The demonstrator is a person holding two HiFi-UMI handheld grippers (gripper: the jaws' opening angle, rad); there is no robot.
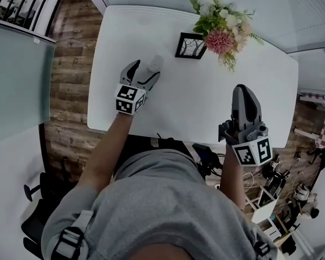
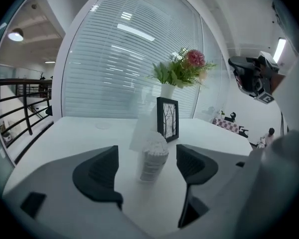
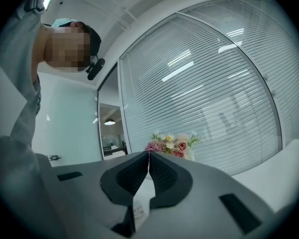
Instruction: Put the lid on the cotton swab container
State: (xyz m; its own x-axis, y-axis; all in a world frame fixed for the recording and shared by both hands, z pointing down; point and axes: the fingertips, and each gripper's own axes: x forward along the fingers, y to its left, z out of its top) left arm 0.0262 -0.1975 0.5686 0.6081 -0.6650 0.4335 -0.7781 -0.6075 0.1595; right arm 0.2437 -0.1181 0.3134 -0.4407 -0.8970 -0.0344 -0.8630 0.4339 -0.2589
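Left gripper (image 1: 144, 72), jaws spread, flanks the cotton swab container (image 2: 153, 159) without touching it; picture frame (image 2: 168, 118) and flowers (image 2: 184, 71) stand behind on the white table (image 1: 179, 102), before window blinds (image 2: 119, 59). Right gripper (image 3: 148, 159) clenched, empty.

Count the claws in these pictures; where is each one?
2. The left claw is open over the left of the table, its jaws either side of the cotton swab container, not touching it. The right claw is shut, empty, over the near right part. None seems hidden.
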